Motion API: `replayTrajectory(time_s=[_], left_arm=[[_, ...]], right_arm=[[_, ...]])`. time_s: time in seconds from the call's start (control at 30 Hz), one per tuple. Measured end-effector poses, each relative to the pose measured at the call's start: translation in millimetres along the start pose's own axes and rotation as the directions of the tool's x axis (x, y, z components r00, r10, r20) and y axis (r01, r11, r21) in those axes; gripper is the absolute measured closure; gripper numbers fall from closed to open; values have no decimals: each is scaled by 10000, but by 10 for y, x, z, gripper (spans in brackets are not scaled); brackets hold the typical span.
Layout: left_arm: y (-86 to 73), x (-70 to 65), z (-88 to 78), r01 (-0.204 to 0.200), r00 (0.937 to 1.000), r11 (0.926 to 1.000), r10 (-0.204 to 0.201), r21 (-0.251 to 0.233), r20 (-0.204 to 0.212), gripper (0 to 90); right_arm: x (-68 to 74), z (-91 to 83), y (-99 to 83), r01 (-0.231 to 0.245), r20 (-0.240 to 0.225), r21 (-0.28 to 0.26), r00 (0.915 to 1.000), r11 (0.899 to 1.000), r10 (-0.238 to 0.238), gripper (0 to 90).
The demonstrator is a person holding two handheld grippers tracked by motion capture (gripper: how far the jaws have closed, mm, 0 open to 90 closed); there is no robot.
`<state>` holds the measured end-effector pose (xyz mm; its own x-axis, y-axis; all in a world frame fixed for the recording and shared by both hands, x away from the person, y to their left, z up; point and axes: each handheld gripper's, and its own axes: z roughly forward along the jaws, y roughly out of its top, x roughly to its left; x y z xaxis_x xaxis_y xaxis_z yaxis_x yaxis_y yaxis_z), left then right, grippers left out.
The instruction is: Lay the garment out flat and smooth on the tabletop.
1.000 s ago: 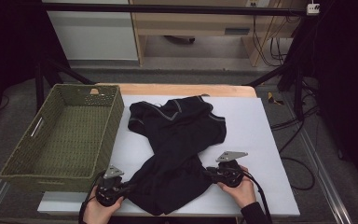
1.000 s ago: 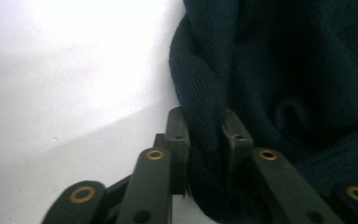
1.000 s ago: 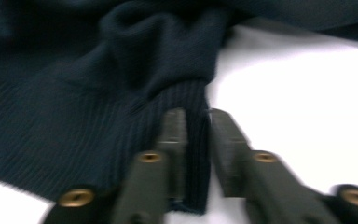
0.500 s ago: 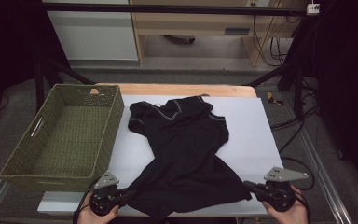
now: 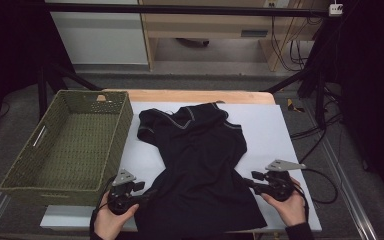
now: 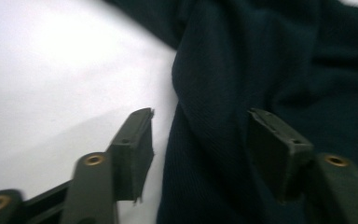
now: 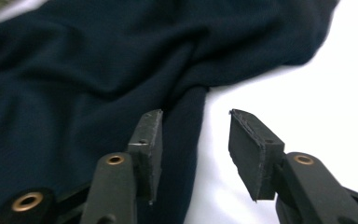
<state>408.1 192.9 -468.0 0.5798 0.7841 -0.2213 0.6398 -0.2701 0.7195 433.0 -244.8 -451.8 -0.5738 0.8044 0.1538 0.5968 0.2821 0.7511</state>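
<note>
Both tongs have just been opening and let go of the black shirt's hem; since half a second ago the right tongs (image 5: pixel 248 183) came back in toward the cloth. Left tongs (image 5: pixel 147 193) released, jaws apart over the hem edge, pads not pressing. Right tongs likewise released, cloth edge between the jaws. Black shirt (image 5: pixel 200 170) lies spread on the white tabletop (image 5: pixel 275 130), hem at the near edge, collar toward the far edge. Green wicker basket (image 5: pixel 70 145) sits at the left edge.

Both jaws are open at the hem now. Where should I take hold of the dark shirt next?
Judging by how it lies, grip the shirt at its spread bottom corners, left gripper from the basket side, right gripper from the opposite side; the edges lie flat on the table by each.
</note>
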Motion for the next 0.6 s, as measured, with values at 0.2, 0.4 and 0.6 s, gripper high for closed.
replayTrajectory(time_s=[0.2, 0.4, 0.6], left_arm=[[-35, 4, 61, -365, 9993, 9991, 364, 227, 74, 734], [-44, -22, -104, -500, 9987, 9987, 501, -77, 83, 813], [-70, -98, -198, -683, 9975, 9977, 682, 44, 175, 811]], right_arm=[[-4, 355, 19, 172, -130, 1067, 9998, 9941, -159, 827], [35, -56, -38, 208, 252, 893, 9994, 9958, -232, 869], [-53, -700, -297, -411, 1023, 388, 9941, 9984, 370, 865]])
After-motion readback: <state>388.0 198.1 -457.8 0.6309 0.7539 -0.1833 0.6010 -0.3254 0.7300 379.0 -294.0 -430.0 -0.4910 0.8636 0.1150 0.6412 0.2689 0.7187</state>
